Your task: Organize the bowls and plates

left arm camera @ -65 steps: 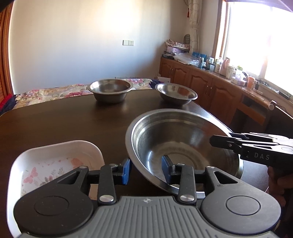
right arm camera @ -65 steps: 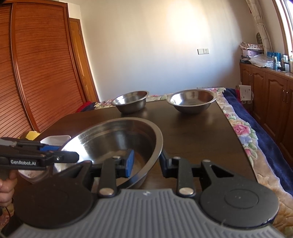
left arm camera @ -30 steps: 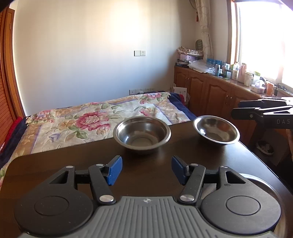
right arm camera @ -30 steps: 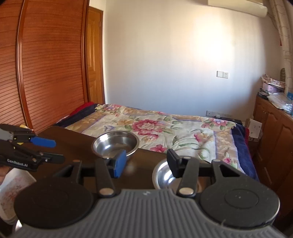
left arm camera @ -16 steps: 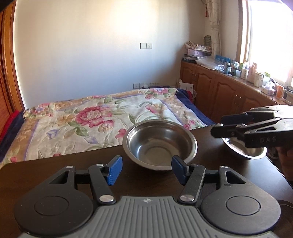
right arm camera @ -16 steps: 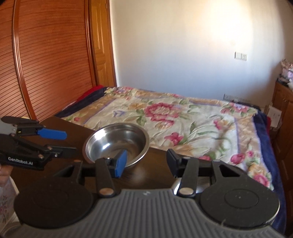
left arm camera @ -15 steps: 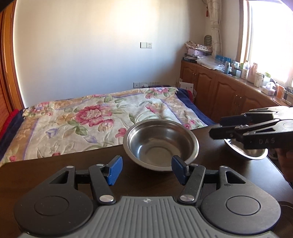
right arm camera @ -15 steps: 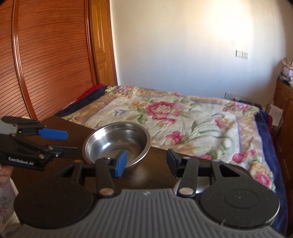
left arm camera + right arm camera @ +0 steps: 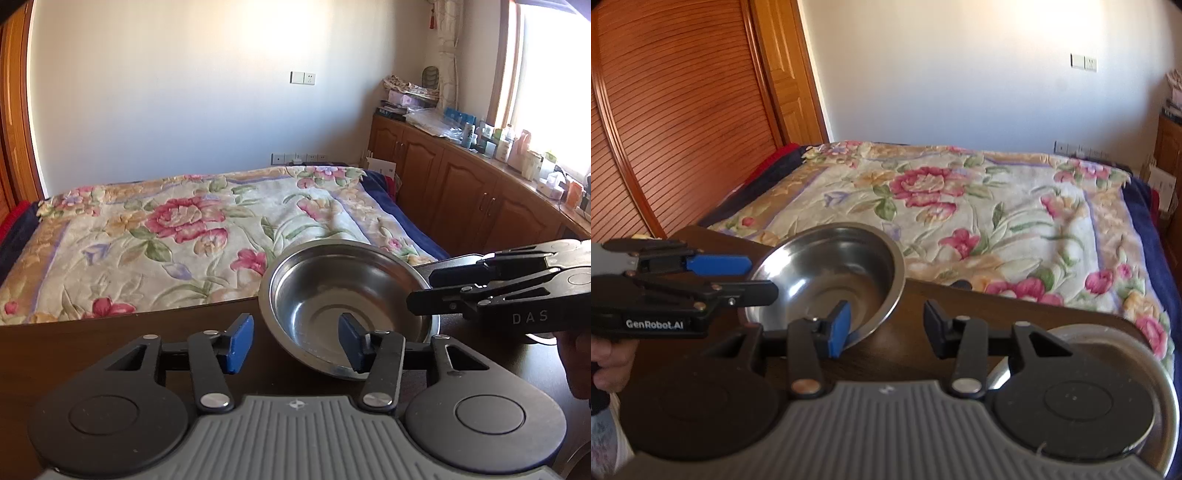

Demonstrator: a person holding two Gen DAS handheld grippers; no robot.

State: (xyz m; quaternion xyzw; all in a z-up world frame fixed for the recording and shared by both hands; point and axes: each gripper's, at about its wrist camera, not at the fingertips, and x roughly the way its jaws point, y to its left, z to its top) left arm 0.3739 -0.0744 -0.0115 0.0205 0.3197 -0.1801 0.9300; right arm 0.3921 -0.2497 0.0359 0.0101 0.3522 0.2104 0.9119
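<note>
Two grippers, both with jaws spread and holding nothing. Left gripper [image 9: 295, 341] sits low at the near rim of a steel bowl [image 9: 343, 295], its right blue pad already over the bowl's inside, left pad outside to the left and clear of the wall. Bowl rests on the dark table [image 9: 110, 343] near the far edge, floral bed [image 9: 184, 229] behind it. Right gripper [image 9: 882, 326] hangs just beside the same bowl, its left pad over the rim; under its body a second steel bowl [image 9: 1108, 334] shows, mostly hidden.

Step looks like the left-hand pick of this bowl for stacking. To do it well: shift left jaws right so the rim wall sits between the pads, go down a touch, pinch the wall squarely, lift level. Thin slick steel, likely to swing or slip if caught only by the lip. Keep the right gripper clear.
</note>
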